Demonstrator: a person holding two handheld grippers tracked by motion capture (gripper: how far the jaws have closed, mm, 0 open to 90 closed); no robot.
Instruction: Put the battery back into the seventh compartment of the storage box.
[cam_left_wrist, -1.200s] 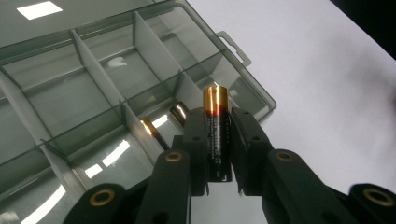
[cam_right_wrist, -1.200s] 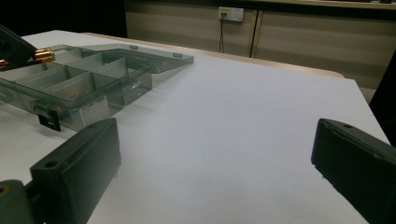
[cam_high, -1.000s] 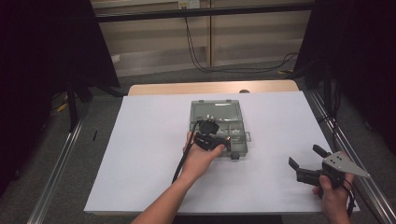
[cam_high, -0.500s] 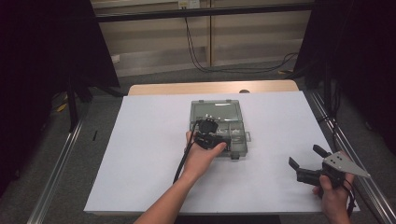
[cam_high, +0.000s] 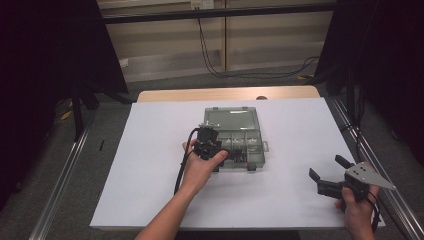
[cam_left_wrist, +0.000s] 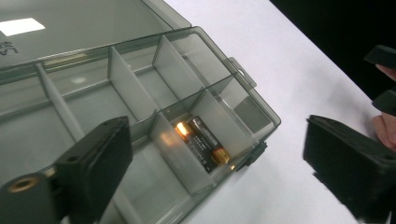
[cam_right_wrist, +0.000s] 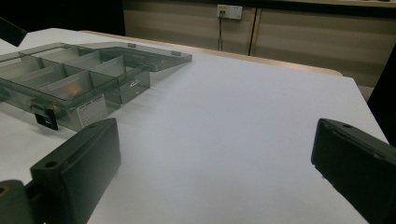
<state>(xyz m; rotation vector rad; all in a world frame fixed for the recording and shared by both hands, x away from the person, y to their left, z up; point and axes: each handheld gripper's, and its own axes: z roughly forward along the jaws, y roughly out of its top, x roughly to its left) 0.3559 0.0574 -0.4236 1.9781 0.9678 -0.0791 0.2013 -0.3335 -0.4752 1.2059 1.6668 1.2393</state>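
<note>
Black-and-gold battery (cam_left_wrist: 205, 143) lies in the clear box's (cam_left_wrist: 261, 105) corner compartment.

The organiser box (cam_left_wrist: 140, 79) is looking like smoky, see-through plastic, smooth and glossy, catching glints of light along its dividers. The battery (cam_left_wrist: 205, 143) lying in one compartment is showing a shiny black wrap with a coppery metallic end. The left gripper (cam_left_wrist: 210, 186) is wearing matt black plastic jaws, faintly grainy, and the right gripper (cam_right_wrist: 215, 182) looks the same. The table (cam_high: 150, 165) is wearing a matt white sheet, smooth like paper, with pale wood showing at its far edge.
</note>
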